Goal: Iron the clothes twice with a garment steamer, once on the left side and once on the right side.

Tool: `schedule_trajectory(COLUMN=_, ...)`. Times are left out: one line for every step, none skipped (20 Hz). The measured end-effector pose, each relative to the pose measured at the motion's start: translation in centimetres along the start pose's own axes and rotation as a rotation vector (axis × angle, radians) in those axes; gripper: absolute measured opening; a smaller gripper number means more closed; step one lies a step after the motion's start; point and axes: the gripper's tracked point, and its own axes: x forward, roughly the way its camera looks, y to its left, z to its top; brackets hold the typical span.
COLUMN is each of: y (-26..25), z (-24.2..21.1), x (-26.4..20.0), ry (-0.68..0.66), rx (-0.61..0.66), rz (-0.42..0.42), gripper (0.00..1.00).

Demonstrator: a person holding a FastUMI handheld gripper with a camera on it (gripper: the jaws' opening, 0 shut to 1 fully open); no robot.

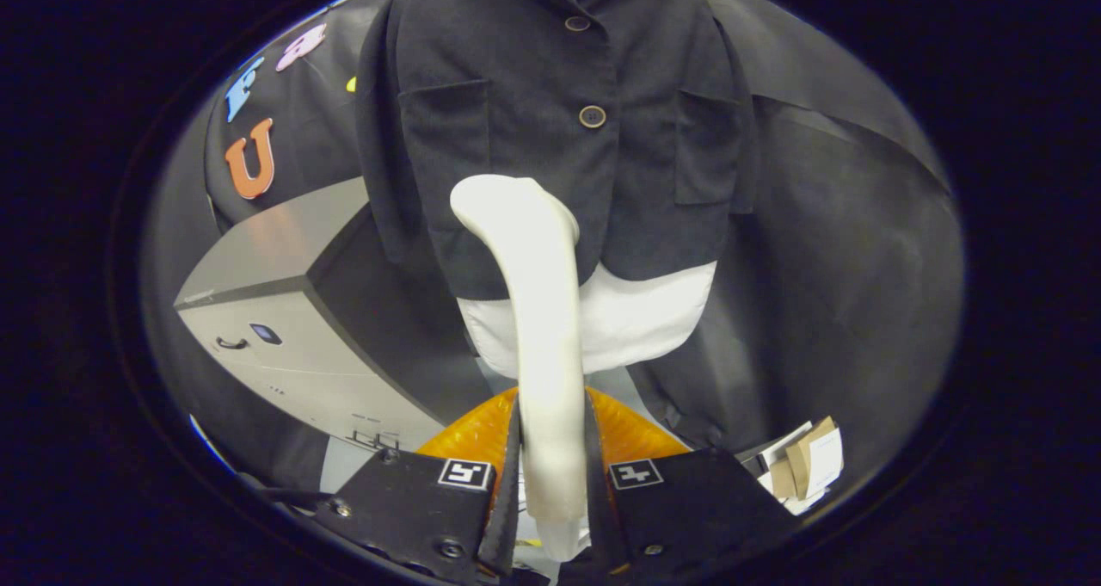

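Note:
A white garment steamer (533,311) stands upright between my fingers, and my gripper (550,483) is shut on its handle. Its curved head rests against the lower left front of a dark buttoned jacket (654,138), left of the button line. The jacket hangs on a white mannequin torso (636,319) straight ahead, with two chest pockets and two buttons showing. The steamer's lower end is hidden below my fingers.
A grey box-like machine (275,328) stands to the left of the mannequin. An orange ribbed base (628,431) sits under the torso, just beyond my fingers. Cardboard and paper pieces (808,465) lie low to the right. Black cloth hangs behind.

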Motion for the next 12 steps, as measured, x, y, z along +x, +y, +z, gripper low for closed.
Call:
schedule_trajectory(y=-0.6, z=0.5, x=-0.8, ry=-0.011, rx=0.008, rz=0.005, gripper=0.37)
schedule_trajectory(y=-1.3, z=1.1, x=-1.8, ry=-0.028, rx=0.018, rz=0.007, gripper=0.37)
schedule_trajectory(y=-2.1, z=1.8, x=-2.8, ry=-0.046, rx=0.027, rz=0.008, gripper=0.37)
schedule_trajectory(y=-3.1, z=2.7, x=-3.7, ry=-0.069, rx=0.036, rz=0.008, gripper=0.37)
schedule_trajectory(y=-4.1, z=3.7, x=-4.7, ry=-0.091, rx=0.046, rz=0.005, gripper=0.37)
schedule_trajectory(y=-5.2, z=4.9, x=-5.8, ry=-0.116, rx=0.057, rz=0.0, gripper=0.37)
schedule_trajectory(y=-6.3, z=6.1, x=-6.8, ry=-0.143, rx=0.068, rz=-0.006, gripper=0.37)
schedule_trajectory(y=-7.5, z=7.4, x=-7.8, ry=-0.17, rx=0.078, rz=-0.011, gripper=0.37)
schedule_trajectory(y=-8.4, z=8.8, x=-8.8, ry=-0.198, rx=0.09, rz=-0.013, gripper=0.37)
schedule_trajectory(y=-9.2, z=10.3, x=-9.6, ry=-0.227, rx=0.101, rz=-0.013, gripper=0.37)
schedule_trajectory(y=-10.0, z=11.8, x=-10.2, ry=-0.256, rx=0.107, rz=-0.016, gripper=0.37)
schedule_trajectory(y=-11.1, z=13.4, x=-11.0, ry=-0.28, rx=0.111, rz=-0.023, gripper=0.37)
